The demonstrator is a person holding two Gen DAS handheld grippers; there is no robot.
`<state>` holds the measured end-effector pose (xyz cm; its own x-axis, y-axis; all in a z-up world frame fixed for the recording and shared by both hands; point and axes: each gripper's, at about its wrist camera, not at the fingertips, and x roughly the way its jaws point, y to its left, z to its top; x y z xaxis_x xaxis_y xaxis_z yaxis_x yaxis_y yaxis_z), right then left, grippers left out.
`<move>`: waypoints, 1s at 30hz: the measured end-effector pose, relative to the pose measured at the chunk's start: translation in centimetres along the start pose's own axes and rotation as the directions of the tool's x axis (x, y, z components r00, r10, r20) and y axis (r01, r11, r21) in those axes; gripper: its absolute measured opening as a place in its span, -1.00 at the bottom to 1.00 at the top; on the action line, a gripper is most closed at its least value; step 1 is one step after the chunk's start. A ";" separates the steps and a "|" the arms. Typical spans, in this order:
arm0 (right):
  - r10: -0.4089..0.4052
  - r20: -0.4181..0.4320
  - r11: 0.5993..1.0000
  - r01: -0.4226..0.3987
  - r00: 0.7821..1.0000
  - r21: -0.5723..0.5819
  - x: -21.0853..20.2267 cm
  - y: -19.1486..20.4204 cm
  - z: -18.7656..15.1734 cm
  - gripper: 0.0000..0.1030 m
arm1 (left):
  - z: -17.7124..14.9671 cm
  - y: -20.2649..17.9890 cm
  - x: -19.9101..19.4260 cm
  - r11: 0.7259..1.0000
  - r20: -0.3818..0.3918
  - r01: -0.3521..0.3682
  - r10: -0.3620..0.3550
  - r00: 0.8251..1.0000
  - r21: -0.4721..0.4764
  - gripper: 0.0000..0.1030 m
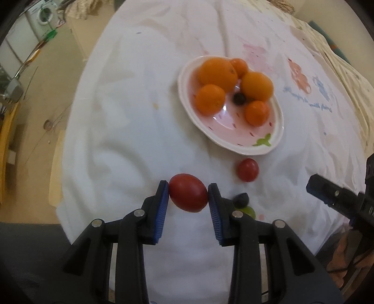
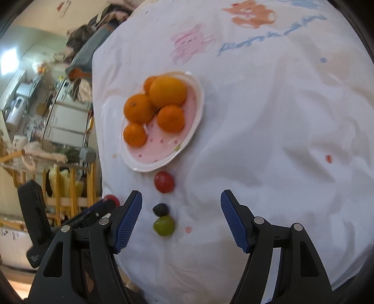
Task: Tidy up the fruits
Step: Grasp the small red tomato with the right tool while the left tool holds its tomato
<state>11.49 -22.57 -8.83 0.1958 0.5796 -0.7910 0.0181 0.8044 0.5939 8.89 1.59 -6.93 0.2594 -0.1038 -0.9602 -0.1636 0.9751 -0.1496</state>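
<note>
A white cloth [image 2: 268, 121] printed with faded pink, orange and blue drawings is covering the counter, with a cluttered room lying beyond its edge: a washing machine [image 1: 44, 17] is showing at the top left of the left wrist view, while the right wrist view is showing cabinets and a yellow wooden rack [image 2: 70, 184] instead. A pink plate [image 1: 236, 131] with a white rim is sitting on the cloth and carrying five oranges [image 1: 217, 71]; only the left wrist view is revealing a small dark berry [image 1: 239, 98] lying among them. Just in front of the plate a small red tomato [image 2: 164, 182] is resting on the cloth, and nearer still a dark grape [image 2: 160, 209] is touching a green grape [image 2: 164, 225]; in the left wrist view these two are peeking out half hidden behind one finger. The left gripper [image 1: 188, 192] is pointing steeply down, its blue fingers [image 1: 163, 205] pinching a larger red tomato [image 1: 188, 192] from both sides. The right gripper [image 2: 181, 198] is tilting down over the cloth with its fingers spread wide and gripping nothing, the two grapes lying between them, closer to the left one.
</note>
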 end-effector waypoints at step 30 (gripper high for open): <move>-0.232 -0.014 0.933 0.218 0.973 -0.286 6.7 7.2 -1.2 -0.40 | 0.1 1.9 -0.5 0.998 0.005 -0.022 0.022 1.000 -0.054 -0.42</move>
<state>11.79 -12.75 -10.05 0.1721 0.3792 -0.9092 -0.2212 0.9142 0.3395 8.55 3.53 -6.67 0.2605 -0.0813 -0.9620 -0.2208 0.9650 -0.1413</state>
